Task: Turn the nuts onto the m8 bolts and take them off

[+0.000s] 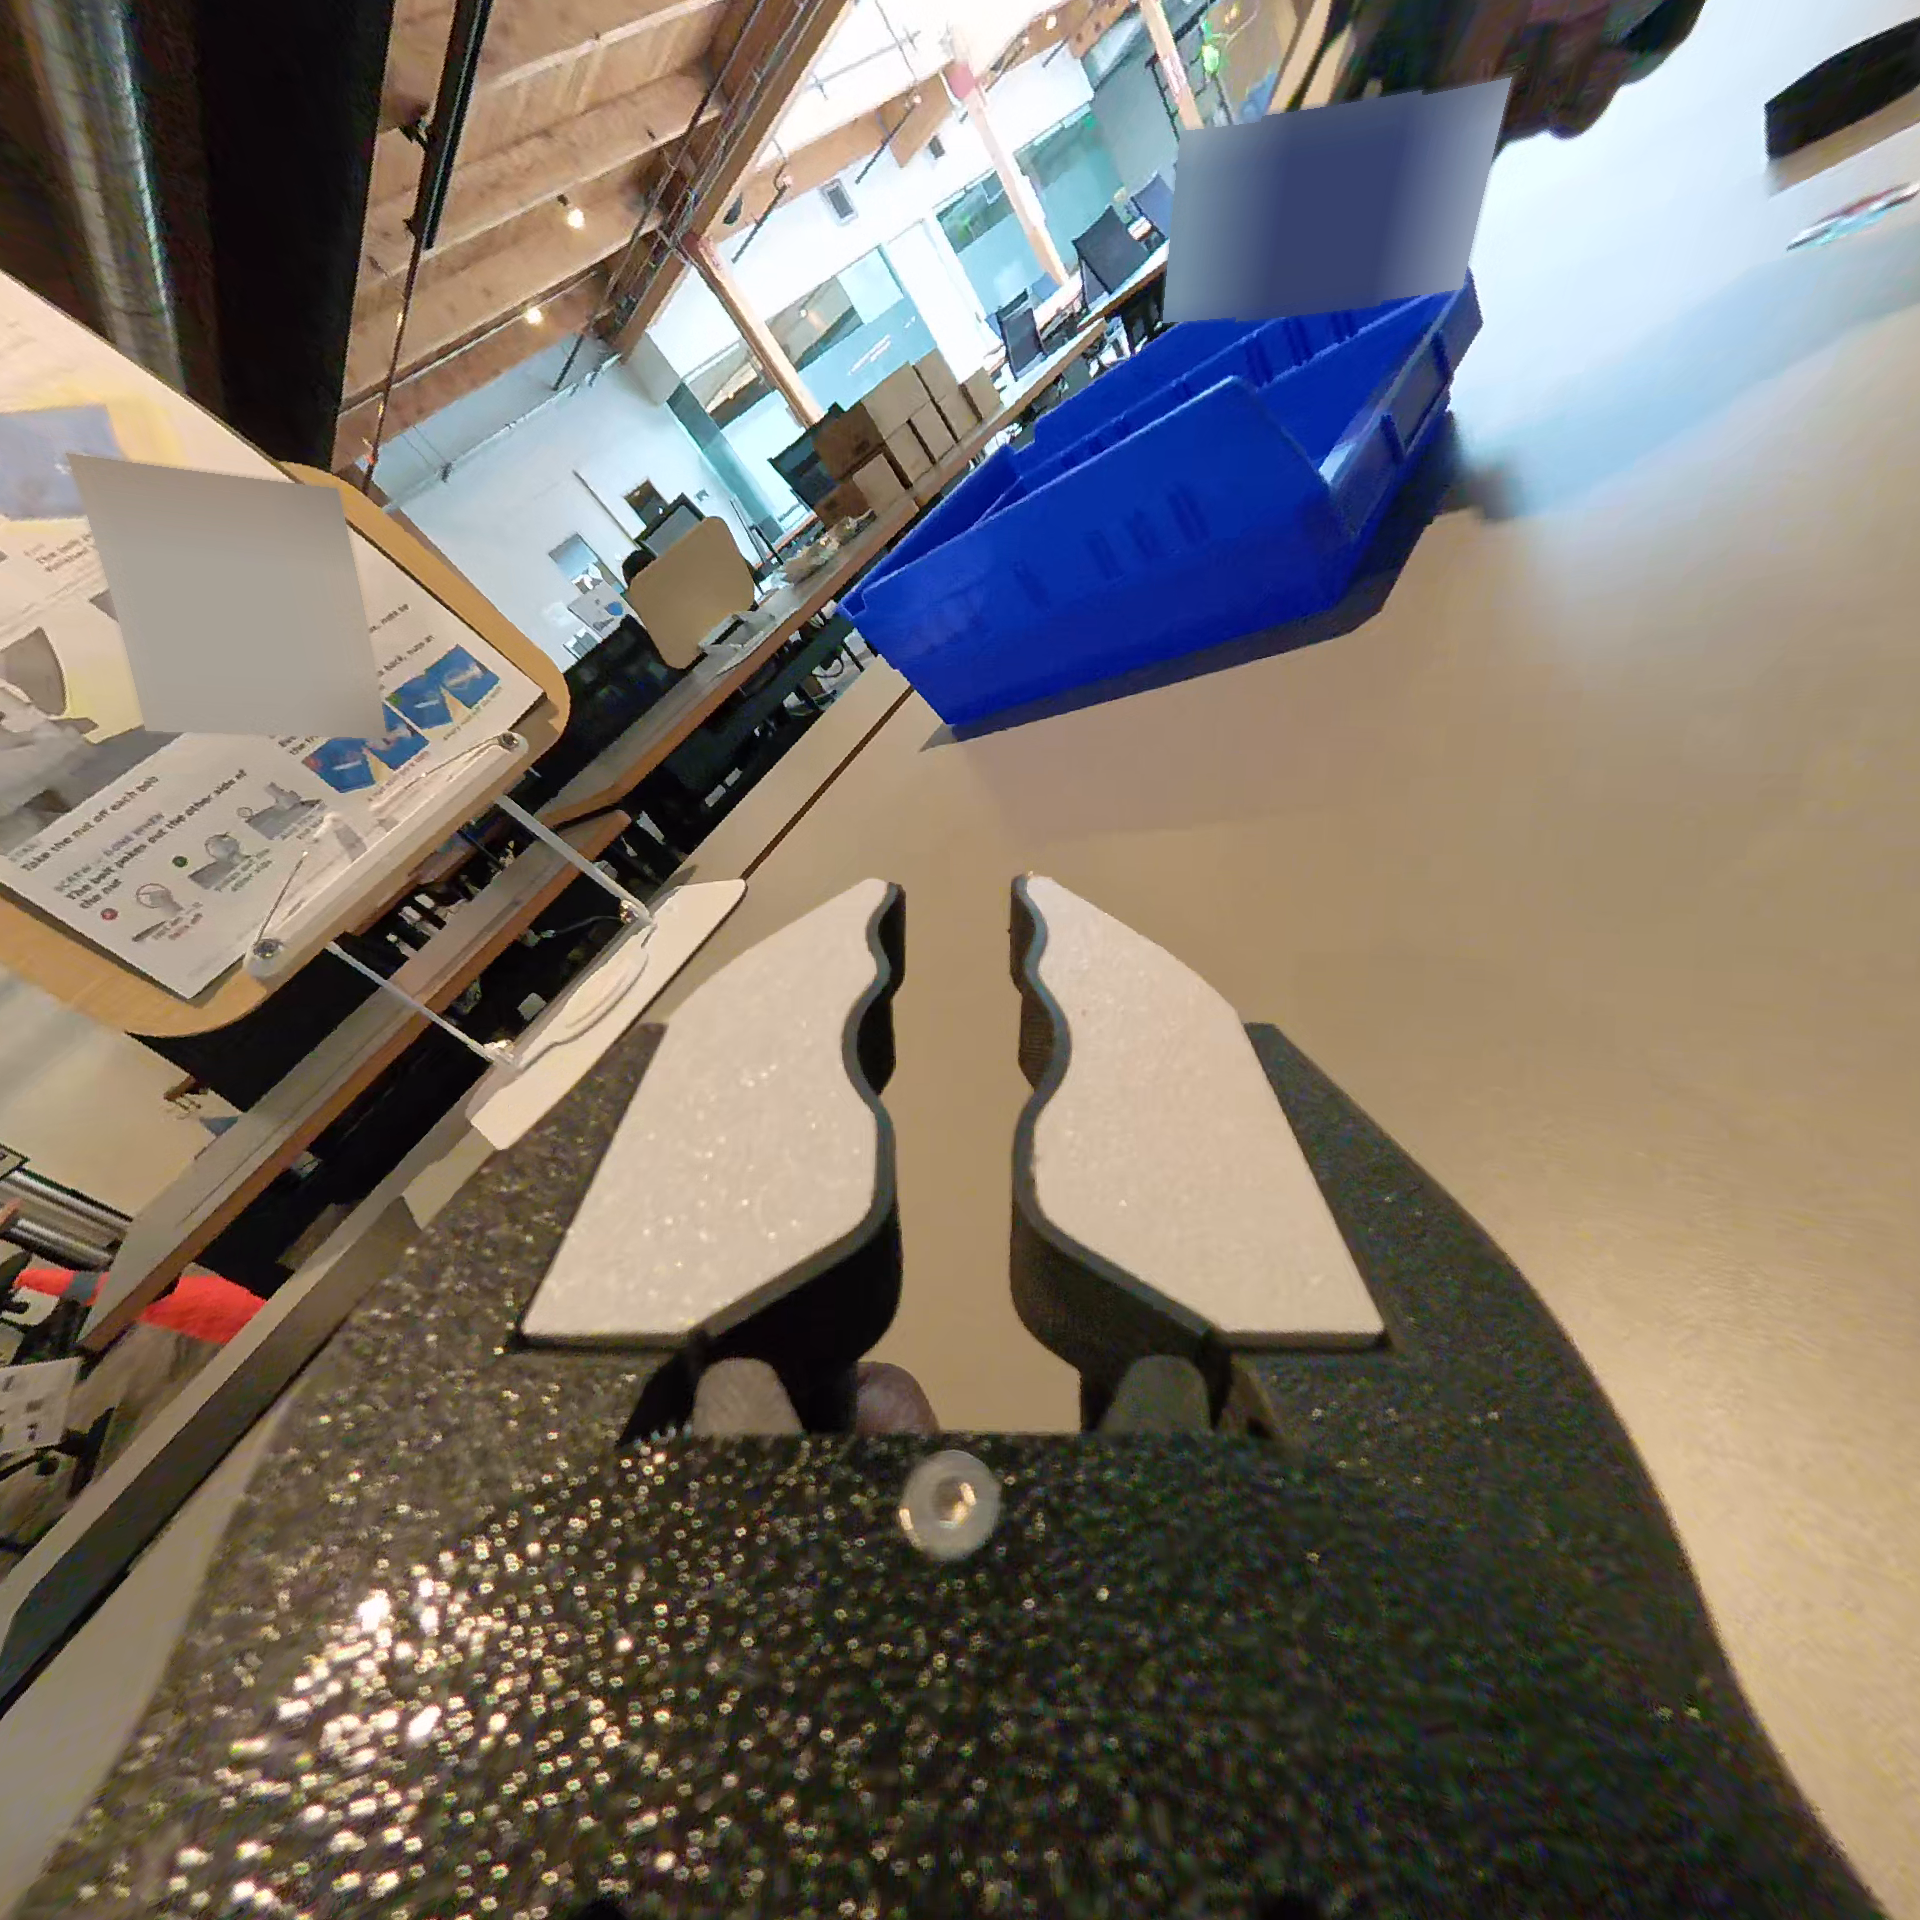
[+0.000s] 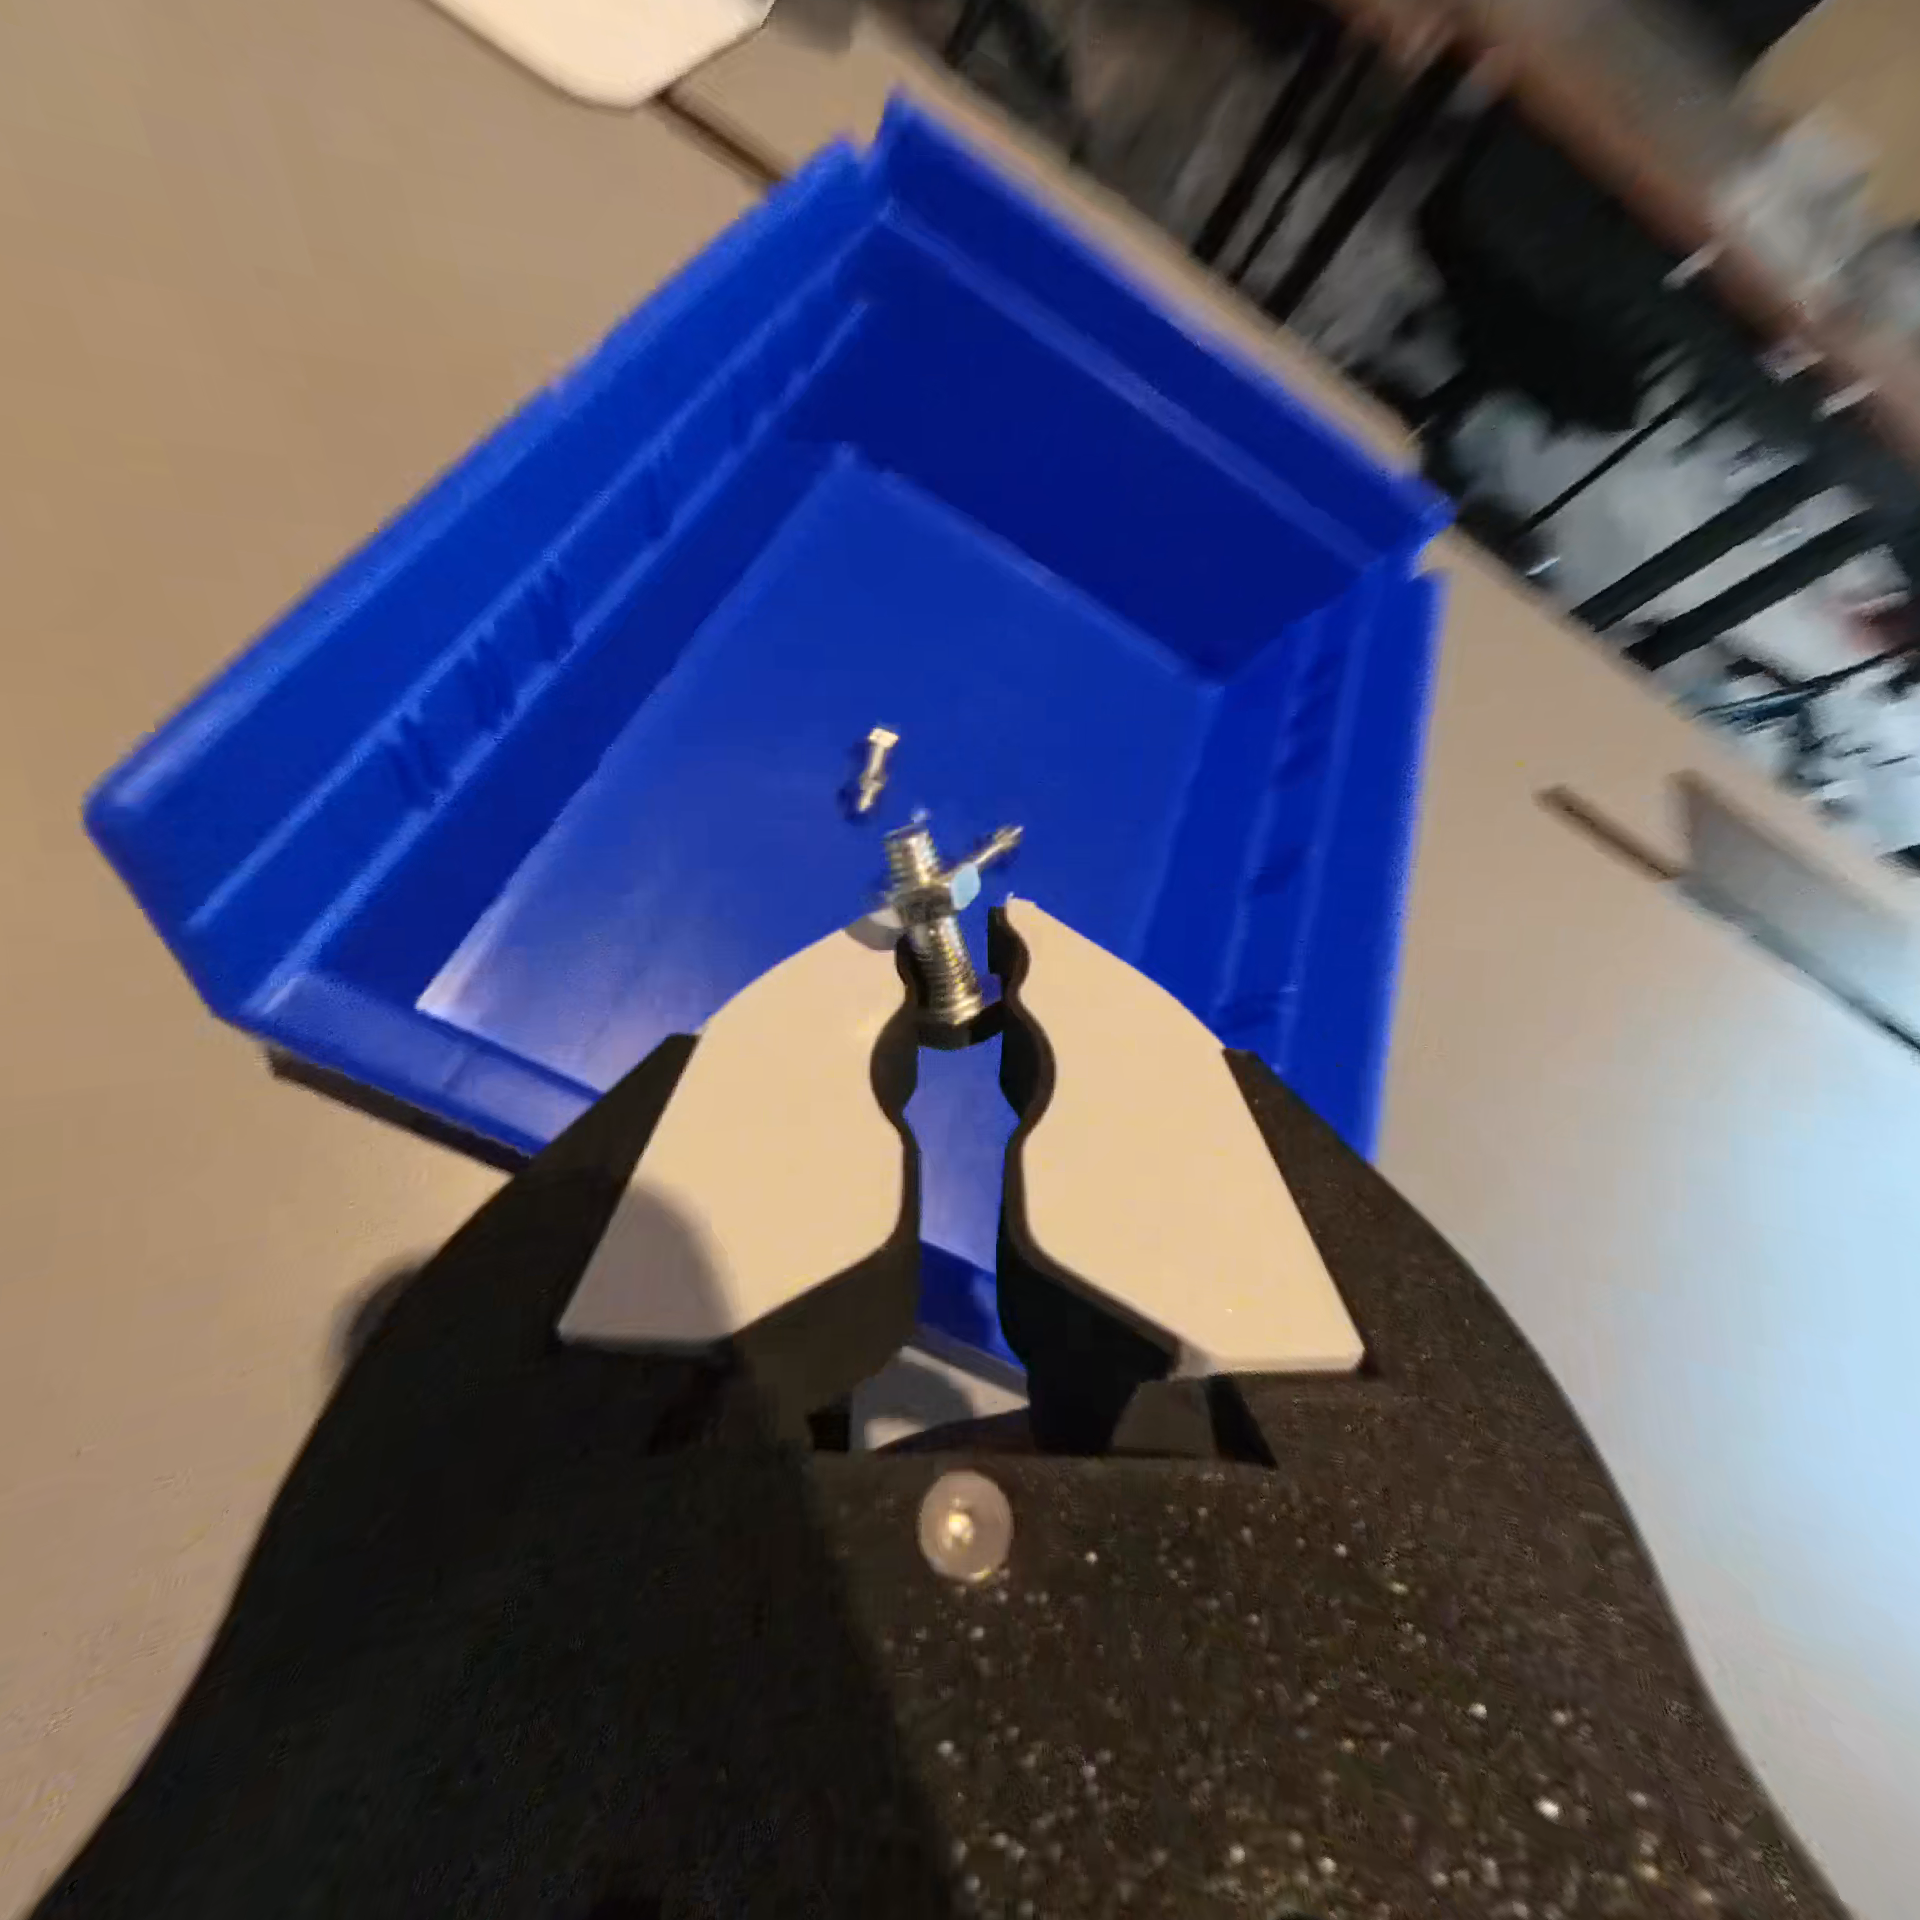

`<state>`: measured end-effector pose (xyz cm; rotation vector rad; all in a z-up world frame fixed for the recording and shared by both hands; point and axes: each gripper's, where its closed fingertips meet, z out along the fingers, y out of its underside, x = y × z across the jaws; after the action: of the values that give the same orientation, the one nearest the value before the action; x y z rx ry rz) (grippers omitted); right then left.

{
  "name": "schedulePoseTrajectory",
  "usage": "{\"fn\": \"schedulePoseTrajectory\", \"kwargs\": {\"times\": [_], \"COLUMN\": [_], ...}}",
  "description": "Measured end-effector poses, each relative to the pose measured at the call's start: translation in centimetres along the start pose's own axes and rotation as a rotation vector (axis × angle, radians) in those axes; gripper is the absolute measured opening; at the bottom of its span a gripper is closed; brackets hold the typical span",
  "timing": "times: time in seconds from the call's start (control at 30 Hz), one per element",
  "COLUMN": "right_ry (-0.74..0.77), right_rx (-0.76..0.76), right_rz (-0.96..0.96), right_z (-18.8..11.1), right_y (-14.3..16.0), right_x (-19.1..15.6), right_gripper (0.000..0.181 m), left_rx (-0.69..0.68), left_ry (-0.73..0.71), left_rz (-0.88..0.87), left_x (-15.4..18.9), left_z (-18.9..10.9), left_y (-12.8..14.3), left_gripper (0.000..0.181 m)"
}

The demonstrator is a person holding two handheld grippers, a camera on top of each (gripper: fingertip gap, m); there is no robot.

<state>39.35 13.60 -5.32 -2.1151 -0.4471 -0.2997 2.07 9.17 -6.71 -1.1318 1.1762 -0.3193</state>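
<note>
Right gripper has a bolt pinched over the blue bin; left one waits empty.

My right gripper (image 2: 951, 961) is clamped on a bolt (image 2: 935, 951), threaded shank caught in the notch near the fingertips and pointing away from me, with a nut (image 2: 920, 896) threaded partway along it just past the tips. I'm holding it above the open blue bin (image 2: 665, 540), I'd say so anything that slips falls inside instead of rolling across the desk (image 2: 187, 364). Beyond the tips, on the bin floor, lie two more small bolts (image 2: 871, 774), too blurred to say whether they carry nuts. My left gripper (image 1: 956, 904) is slightly parted with nothing between its fingers, hovering low over the desk, the bin ahead and to its right. It looks free to come in and turn that nut.
</note>
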Motion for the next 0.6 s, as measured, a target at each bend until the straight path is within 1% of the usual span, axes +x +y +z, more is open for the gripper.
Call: {"fn": "schedulePoseTrajectory", "kwargs": {"times": [0.1,0.17,0.3,0.4,0.5,0.6], "right_ry": [-0.16,-0.225,-0.253,-0.297,-0.317,-0.337], "right_rx": [-0.101,-0.172,-0.286,-0.366,-0.474,-0.542], "right_rz": [0.039,0.036,-0.019,-0.091,-0.156,-0.186], "right_z": [2.3,3.5,5.2,6.0,6.9,7.6], "right_y": [1.9,3.0,4.0,4.5,5.7,6.5], "right_x": [-1.2,-1.8,-2.2,-3.3,-4.0,-4.5], "right_gripper": [0.01,0.01,0.01,0.01,0.01,0.011], "left_rx": [-0.01,-0.023,-0.032,-0.032,-0.035,-0.033], "left_ry": [0.006,0.012,0.018,0.02,0.019,0.021], "left_rz": [0.014,0.029,0.037,0.032,0.035,0.034], "left_x": [0.4,0.7,0.8,0.9,0.9,0.9], "left_z": [0.1,0.1,0.2,0.2,0.1,0.1], "left_y": [0.2,0.4,0.5,0.5,0.6,0.5], "left_gripper": [0.018,0.018,0.018,0.018,0.018,0.018]}}
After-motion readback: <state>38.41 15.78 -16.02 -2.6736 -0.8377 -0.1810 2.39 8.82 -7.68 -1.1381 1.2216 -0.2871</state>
